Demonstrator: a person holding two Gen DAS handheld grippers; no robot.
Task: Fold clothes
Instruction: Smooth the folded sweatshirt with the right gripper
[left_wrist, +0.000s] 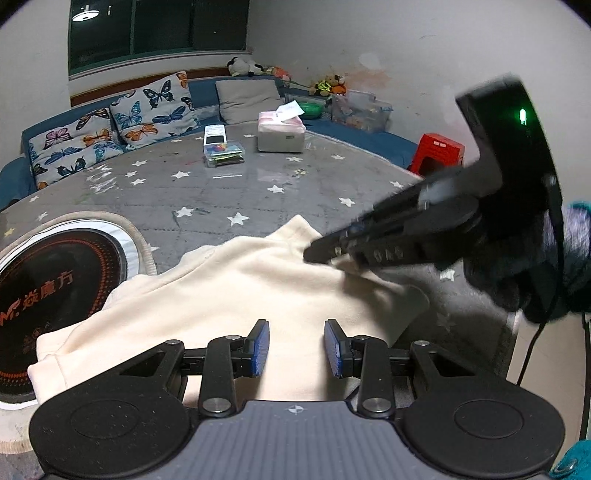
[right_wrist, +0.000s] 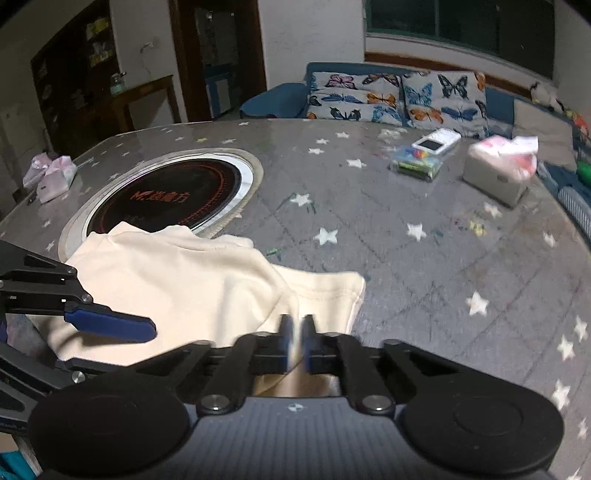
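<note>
A cream garment (left_wrist: 236, 291) lies partly folded on the grey star-patterned table (left_wrist: 221, 192), its left edge over a round black cooktop (left_wrist: 55, 288). My left gripper (left_wrist: 296, 349) is open and hovers just over the garment's near part, holding nothing. My right gripper (right_wrist: 296, 345) is shut on a fold of the cream garment (right_wrist: 177, 273) at its right side and lifts it slightly. In the left wrist view the right gripper (left_wrist: 325, 254) comes in from the right, its tip on the cloth. In the right wrist view a blue pad (right_wrist: 110, 325) of the left gripper shows at the left.
A tissue box (left_wrist: 280, 134), a clear box of small items (left_wrist: 223, 153) with a white device on it, and a red stool (left_wrist: 437, 153) lie beyond the garment. A blue sofa with butterfly cushions (left_wrist: 110, 129) runs along the far side. Pink packets (right_wrist: 51, 177) sit at the table's left edge.
</note>
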